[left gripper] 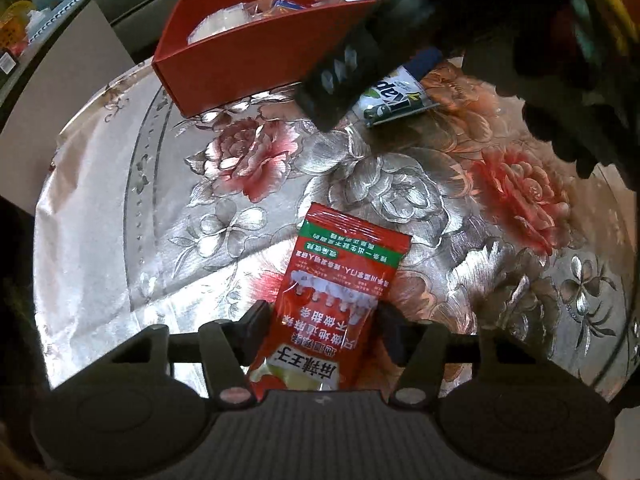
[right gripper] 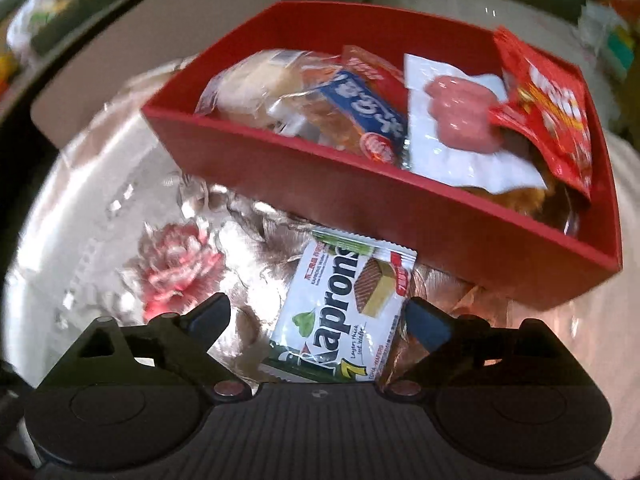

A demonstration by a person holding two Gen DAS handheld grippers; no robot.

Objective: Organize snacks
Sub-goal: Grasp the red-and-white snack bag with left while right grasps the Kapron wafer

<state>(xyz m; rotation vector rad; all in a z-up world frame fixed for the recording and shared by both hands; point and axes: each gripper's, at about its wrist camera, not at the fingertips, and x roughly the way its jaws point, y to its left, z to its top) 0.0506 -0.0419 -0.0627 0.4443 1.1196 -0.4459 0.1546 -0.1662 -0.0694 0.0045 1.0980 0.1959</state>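
Note:
A red snack packet [left gripper: 340,284] with Chinese print lies on the floral tablecloth between the open jaws of my left gripper [left gripper: 322,330], which touch neither side. A white Kaprons wafer packet [right gripper: 344,312] lies on the cloth just in front of the red box [right gripper: 360,196]. My right gripper [right gripper: 320,320] is open around it, with gaps on both sides. In the left wrist view the right gripper [left gripper: 340,80] hangs over that wafer packet [left gripper: 394,100]. The red box [left gripper: 248,52] holds several snacks: bread, a blue packet, a pink sausage pack and a red bag.
The round table [left gripper: 100,208] has a silver cloth with red flowers. Its edge runs along the left, with a beige panel [left gripper: 60,80] beyond it. Cluttered shelves [right gripper: 60,8] stand at the far left.

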